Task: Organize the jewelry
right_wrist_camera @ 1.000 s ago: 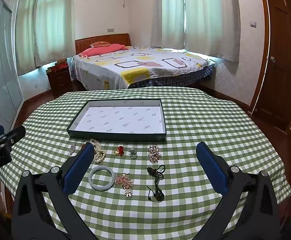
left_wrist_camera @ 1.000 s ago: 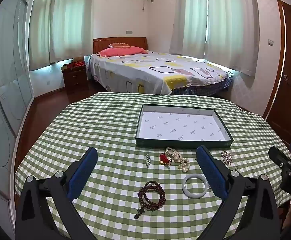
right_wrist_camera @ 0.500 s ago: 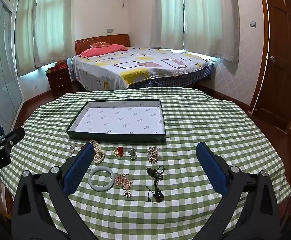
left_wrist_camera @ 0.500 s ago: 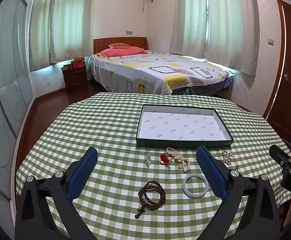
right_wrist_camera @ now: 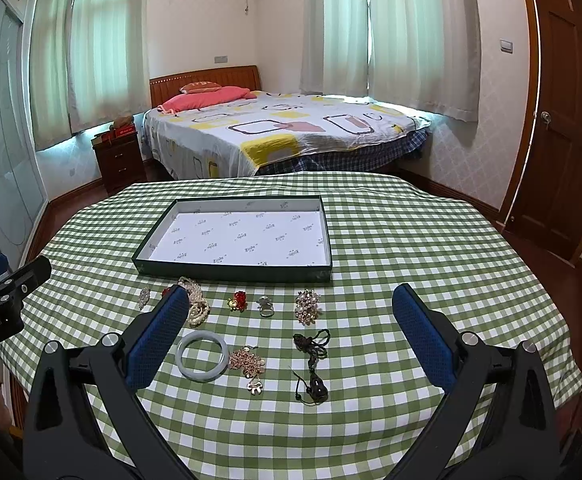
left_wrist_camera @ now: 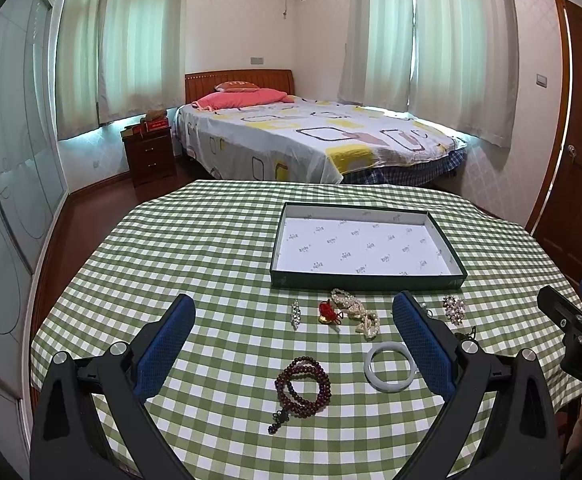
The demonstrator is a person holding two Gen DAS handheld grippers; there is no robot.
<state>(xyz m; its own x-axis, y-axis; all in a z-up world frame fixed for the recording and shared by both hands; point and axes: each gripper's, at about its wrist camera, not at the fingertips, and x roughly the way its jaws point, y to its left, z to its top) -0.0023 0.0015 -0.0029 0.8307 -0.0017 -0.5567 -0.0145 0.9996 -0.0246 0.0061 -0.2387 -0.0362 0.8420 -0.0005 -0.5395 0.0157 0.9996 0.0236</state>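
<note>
Currently: both grippers, left (left_wrist_camera: pixel 293 316) and right (right_wrist_camera: pixel 291 306), fingers wide apart, gripping nothing, above checkered bench (right_wrist_camera: pixel 431 240). Dark-rimmed tray (right_wrist_camera: pixel 235 272) at bench centre, white-lined, nothing inside. Jewelry in loose rows just before tray: pearl strand (left_wrist_camera: pixel 355 312), white bangle (right_wrist_camera: pixel 202 355), dark bead bracelet (left_wrist_camera: pixel 303 386), ring (right_wrist_camera: pixel 266 305), brooch (right_wrist_camera: pixel 307 306), black pendant cord (right_wrist_camera: pixel 313 364).

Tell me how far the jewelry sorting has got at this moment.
Nothing looks done: the green tray holds only its printed paper lining. Nothing is in hand either; the left gripper and right gripper both hover with jaws wide apart. Everything is left: the wooden bead bracelet, jade bangle, pearl strand, ring and brooch all lie on the checked tablecloth.
</note>
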